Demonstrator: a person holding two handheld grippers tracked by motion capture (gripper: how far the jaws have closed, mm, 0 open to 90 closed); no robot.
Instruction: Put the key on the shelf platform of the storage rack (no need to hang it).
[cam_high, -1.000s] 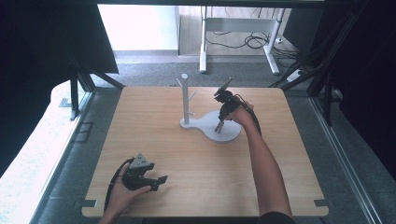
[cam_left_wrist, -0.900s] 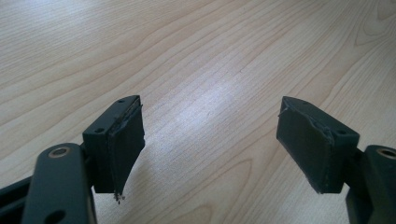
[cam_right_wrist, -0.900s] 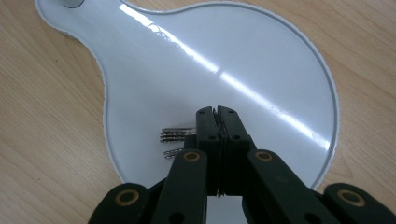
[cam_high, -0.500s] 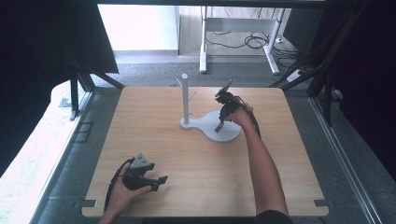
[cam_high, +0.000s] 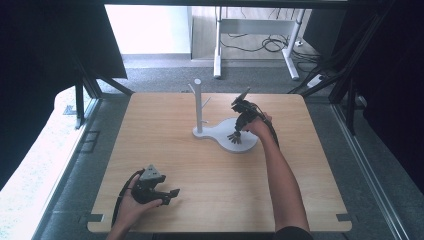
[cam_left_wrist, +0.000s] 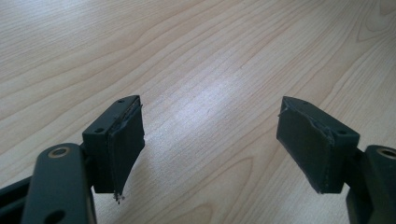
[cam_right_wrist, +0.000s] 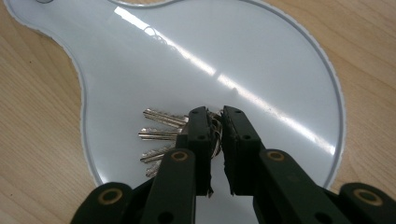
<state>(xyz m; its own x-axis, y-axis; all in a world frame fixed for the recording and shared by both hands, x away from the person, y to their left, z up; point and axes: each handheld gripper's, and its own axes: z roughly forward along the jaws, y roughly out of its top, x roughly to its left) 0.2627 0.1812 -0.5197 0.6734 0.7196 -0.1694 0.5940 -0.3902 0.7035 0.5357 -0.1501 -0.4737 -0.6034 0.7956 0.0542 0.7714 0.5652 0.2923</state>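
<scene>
Here the right gripper (cam_right_wrist: 215, 116) has its jaws nearly together, pinching the ring of a bunch of keys (cam_right_wrist: 159, 135); the blades fan out to one side of the jaws. The keys hang or rest just over the round lobe of the white stand base (cam_right_wrist: 280, 60) — can't tell if they touch it. Prob. gripped by the ring because it's the only part thick enough to bite; flat blades would slip.

In the high view the right gripper (cam_high: 236, 134) points down at the base (cam_high: 250, 145), which sits in the far-middle of the desk (cam_high: 300, 200), w/ its post (cam_high: 198, 105) and pegs toward the far edge. The right forearm reaches long from the near edge, wrist bent down, hand (cam_high: 257, 125) above the tool — suits a straight lift, maybe to a peg.

The left gripper (cam_left_wrist: 210, 144) has its jaws spread wide, nothing between them, just bare wood. In the high view it lies low (cam_high: 167, 192) near the near-left corner, hand (cam_high: 132, 205) cupping it from behind, forearm short and relaxed; looks parked out of the way.
</scene>
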